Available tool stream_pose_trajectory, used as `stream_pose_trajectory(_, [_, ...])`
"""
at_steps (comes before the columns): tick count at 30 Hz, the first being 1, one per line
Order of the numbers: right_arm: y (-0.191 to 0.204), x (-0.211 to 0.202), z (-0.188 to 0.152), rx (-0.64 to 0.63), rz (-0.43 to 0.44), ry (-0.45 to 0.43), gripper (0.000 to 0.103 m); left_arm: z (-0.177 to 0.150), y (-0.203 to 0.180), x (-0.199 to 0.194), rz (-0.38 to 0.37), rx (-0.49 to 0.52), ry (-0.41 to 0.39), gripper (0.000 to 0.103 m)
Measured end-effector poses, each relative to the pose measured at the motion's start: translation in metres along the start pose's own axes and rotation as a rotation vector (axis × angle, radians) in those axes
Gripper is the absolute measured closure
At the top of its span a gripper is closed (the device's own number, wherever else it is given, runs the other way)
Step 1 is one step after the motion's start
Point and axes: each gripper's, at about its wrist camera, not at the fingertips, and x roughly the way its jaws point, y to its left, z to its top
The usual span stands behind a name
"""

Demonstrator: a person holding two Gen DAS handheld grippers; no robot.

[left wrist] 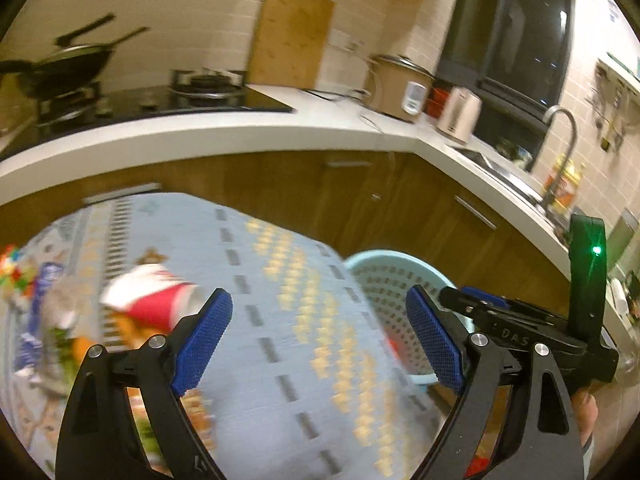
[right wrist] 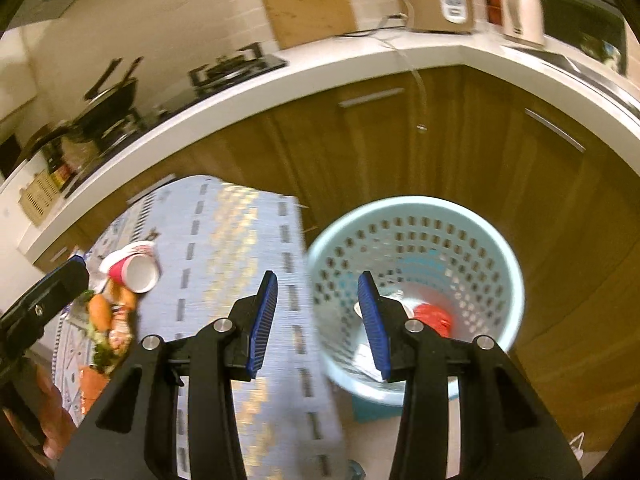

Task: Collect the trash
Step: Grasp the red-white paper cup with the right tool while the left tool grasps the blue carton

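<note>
A light blue perforated trash basket [right wrist: 416,216] stands on the floor beside the table; red and white trash [right wrist: 434,318] lies in its bottom. It also shows in the left wrist view [left wrist: 384,276]. A red and white paper cup [left wrist: 154,296] lies on its side on the patterned tablecloth [left wrist: 288,312], also seen in the right wrist view [right wrist: 134,268]. Food scraps and wrappers [right wrist: 106,320] lie near it. My left gripper [left wrist: 320,332] is open and empty above the table, right of the cup. My right gripper [right wrist: 318,320] is open and empty at the basket's left rim.
A white counter [left wrist: 224,132] curves behind, with a stove and wok [left wrist: 60,68], a cutting board [left wrist: 290,36], a rice cooker [left wrist: 400,88], a kettle [left wrist: 458,114] and a sink faucet [left wrist: 560,136]. Wooden cabinet doors [right wrist: 440,140] stand behind the basket.
</note>
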Motion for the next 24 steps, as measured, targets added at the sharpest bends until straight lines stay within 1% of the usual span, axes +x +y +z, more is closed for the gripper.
stream_pose_trajectory(5, [0.039,0.003,0.002,-0.067,0.038,0.006,0.064,-0.003,0.046,-0.034,0.096,-0.056,-0.040,0.018])
stream_pose_trajectory(7, [0.056,0.007,0.003,-0.098,0.055,0.012,0.064,-0.006,0.072,-0.046,0.140,-0.088,-0.053,0.018])
stream_pose_trajectory(11, [0.091,0.016,0.002,-0.168,0.068,0.024,0.064,-0.008,0.120,-0.062,0.224,-0.155,-0.053,0.021])
stream_pose_trajectory(14, [0.114,0.025,0.002,-0.211,0.084,0.037,0.064,-0.010,0.162,-0.065,0.270,-0.208,-0.018,0.024])
stream_pose_trajectory(19, [0.149,0.045,0.002,-0.272,0.114,0.062,0.064,-0.016,0.207,-0.049,0.261,-0.265,0.090,0.025])
stream_pose_trajectory(22, [0.167,0.059,0.004,-0.295,0.137,0.081,0.064,-0.018,0.216,-0.030,0.264,-0.262,0.144,0.034])
stream_pose_trajectory(24, [0.179,0.069,0.006,-0.312,0.155,0.095,0.064,-0.021,0.222,-0.018,0.265,-0.270,0.183,0.047])
